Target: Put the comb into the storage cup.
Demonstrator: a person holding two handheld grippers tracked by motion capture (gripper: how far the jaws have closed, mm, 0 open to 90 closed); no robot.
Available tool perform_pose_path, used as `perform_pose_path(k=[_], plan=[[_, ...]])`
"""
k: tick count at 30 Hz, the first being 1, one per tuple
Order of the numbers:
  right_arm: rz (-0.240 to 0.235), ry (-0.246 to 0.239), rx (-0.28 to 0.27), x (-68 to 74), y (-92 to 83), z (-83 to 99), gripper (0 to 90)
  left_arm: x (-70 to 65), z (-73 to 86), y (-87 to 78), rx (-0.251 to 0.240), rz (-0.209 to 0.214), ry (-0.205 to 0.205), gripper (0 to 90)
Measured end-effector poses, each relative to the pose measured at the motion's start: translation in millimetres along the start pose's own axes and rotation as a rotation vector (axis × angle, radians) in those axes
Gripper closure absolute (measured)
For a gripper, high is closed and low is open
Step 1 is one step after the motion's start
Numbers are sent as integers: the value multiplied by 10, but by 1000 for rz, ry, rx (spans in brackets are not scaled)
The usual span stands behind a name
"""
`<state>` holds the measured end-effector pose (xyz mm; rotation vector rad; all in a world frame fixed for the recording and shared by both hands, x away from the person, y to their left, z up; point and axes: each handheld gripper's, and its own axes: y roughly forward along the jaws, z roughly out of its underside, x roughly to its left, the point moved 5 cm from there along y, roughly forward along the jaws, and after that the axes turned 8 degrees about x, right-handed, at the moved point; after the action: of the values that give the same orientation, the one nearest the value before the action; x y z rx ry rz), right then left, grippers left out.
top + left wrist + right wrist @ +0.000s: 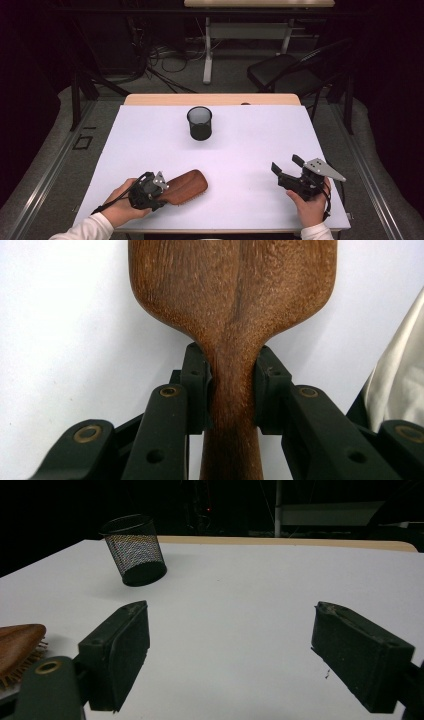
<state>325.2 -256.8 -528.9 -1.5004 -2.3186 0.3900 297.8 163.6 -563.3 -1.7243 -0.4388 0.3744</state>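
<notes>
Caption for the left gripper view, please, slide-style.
Left hand-held gripper clamped on the narrow neck of a wooden hairbrush, its smooth back facing the camera, over the white table.

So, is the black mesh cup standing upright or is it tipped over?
Upright. The mesh cup rests on its base on the white table, its open rim facing up in the high view. Its tilt in the right gripper view comes from the camera.

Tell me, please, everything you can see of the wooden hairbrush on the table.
The hairbrush is reddish-brown wood with a visible grain: a broad, rounded paddle head narrowing to a slim handle. It lies on the white table near the front-left edge, back up, with pale bristles showing beneath the head in the right gripper view. Its head points away from the person's left hand. The left gripper has its jaws shut on the neck, one pad pressing each side.
</notes>
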Motion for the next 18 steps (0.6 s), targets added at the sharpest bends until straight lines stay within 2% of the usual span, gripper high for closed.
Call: perform_pose_path(k=[10, 18], plan=[[2, 3, 0, -4, -2, 1, 153, 2, -4, -51, -57, 48, -40, 720], [2, 4, 1, -5, -2, 1, 153, 8, -36, -176, -154, 81, -71, 719]])
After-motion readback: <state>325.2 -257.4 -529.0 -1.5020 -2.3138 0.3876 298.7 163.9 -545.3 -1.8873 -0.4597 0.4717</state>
